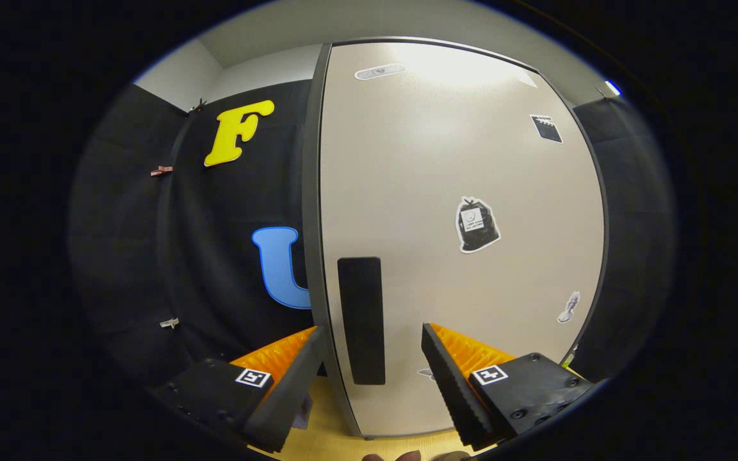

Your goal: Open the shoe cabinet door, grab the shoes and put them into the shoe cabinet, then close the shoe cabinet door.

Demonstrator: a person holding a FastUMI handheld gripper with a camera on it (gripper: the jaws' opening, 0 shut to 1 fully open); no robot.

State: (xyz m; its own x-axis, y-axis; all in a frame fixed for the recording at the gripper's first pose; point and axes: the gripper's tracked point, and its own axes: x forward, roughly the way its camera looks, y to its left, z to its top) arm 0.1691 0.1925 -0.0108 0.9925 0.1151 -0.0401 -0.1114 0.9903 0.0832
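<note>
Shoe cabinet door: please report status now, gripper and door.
Gripper open, fingers either side of the black handle. Shoe cabinet door looks shut, stickers on its face. Nothing between fingers and handle.

The tall pale-grey shoe cabinet door has a smooth, satin laminate-like face that returns a soft glare near its top edge, and it carries a matt black rectangular handle by its left edge plus several flat paper-like stickers. The gripper, its fingers spread apart on either side of the handle without touching it, shows ridged, rubber-like pads on matt plastic-looking bodies. Below lies a smooth light wood-look floor; the booth's wall is matt black cloth.
</note>
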